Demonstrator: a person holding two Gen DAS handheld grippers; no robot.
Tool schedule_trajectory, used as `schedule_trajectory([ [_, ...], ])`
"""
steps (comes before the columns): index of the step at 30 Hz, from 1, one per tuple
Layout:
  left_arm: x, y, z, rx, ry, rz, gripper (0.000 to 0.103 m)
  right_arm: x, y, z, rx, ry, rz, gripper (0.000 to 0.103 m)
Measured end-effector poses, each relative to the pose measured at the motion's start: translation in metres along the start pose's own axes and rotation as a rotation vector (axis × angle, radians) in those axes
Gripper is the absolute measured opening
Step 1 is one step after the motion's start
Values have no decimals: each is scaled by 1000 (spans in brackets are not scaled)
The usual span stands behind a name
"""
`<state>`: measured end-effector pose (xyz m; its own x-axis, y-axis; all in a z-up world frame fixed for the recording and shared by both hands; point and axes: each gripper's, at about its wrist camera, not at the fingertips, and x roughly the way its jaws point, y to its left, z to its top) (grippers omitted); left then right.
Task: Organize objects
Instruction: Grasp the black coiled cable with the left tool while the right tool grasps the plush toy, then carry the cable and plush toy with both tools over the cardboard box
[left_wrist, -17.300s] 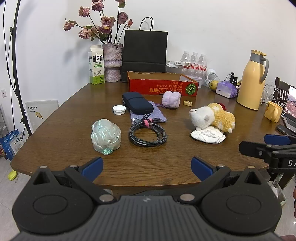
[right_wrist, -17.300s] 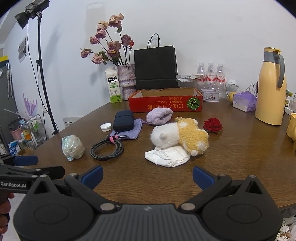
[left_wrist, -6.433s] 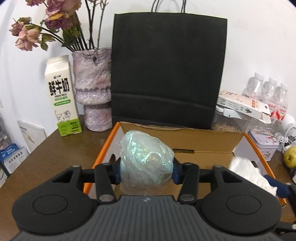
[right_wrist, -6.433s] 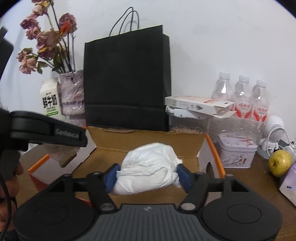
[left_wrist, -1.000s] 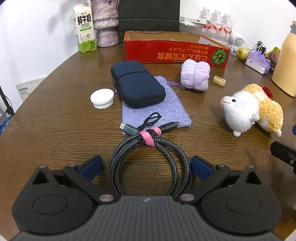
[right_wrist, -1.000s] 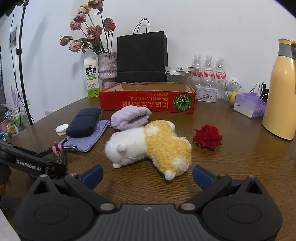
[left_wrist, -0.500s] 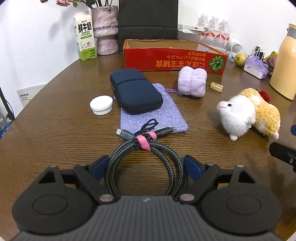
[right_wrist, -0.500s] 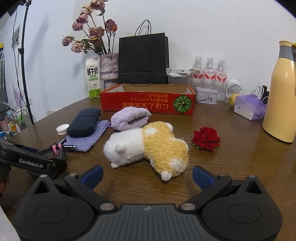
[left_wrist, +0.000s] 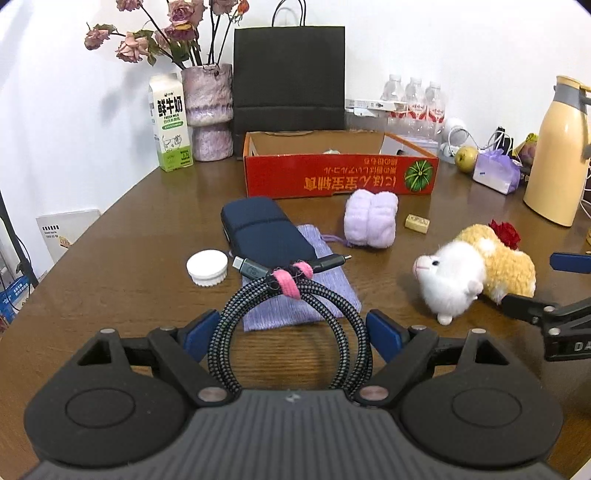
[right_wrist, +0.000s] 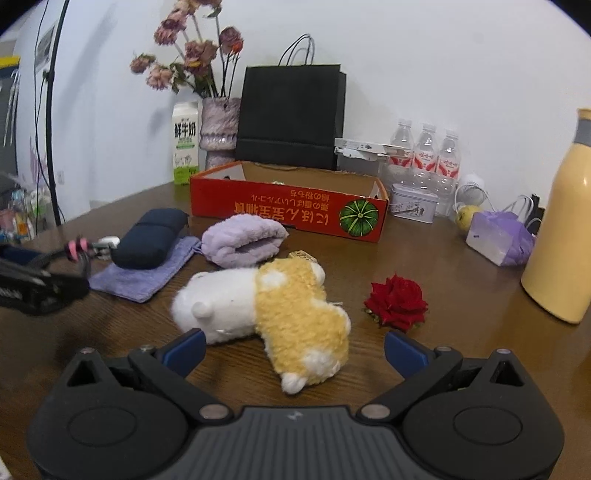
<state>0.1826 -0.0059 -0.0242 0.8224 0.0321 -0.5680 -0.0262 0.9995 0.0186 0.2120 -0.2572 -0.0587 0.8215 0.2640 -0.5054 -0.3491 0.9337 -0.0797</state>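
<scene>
The left tool (left_wrist: 291, 334) clamps the coiled braided cable (left_wrist: 291, 325) between its pads; the right tool (right_wrist: 293, 349) gapes wide around the plush toy (right_wrist: 266, 306). The carton (left_wrist: 170, 122) reads "FRESH MILK".

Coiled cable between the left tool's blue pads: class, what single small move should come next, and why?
Probably carry the coiled cable toward the red cardboard box. The left tool has its pads against the coil's sides, the plug ends look raised above the purple pouch, and the box stands open-topped behind.
</scene>
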Motion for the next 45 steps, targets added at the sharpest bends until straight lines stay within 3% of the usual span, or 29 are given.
schedule_trajectory([
  [7,0,3,5,-16,-11,9,87,32,4,21,-145,76,1,103],
  [16,2,4,7,-19,-16,13,87,67,8,25,-106,87,90,101],
  [21,6,3,8,-19,-15,10,87,71,6,23,-71,81,127,71],
  [45,9,15,7,-61,-45,-16,87,41,9,19,21,-97,-17,66],
])
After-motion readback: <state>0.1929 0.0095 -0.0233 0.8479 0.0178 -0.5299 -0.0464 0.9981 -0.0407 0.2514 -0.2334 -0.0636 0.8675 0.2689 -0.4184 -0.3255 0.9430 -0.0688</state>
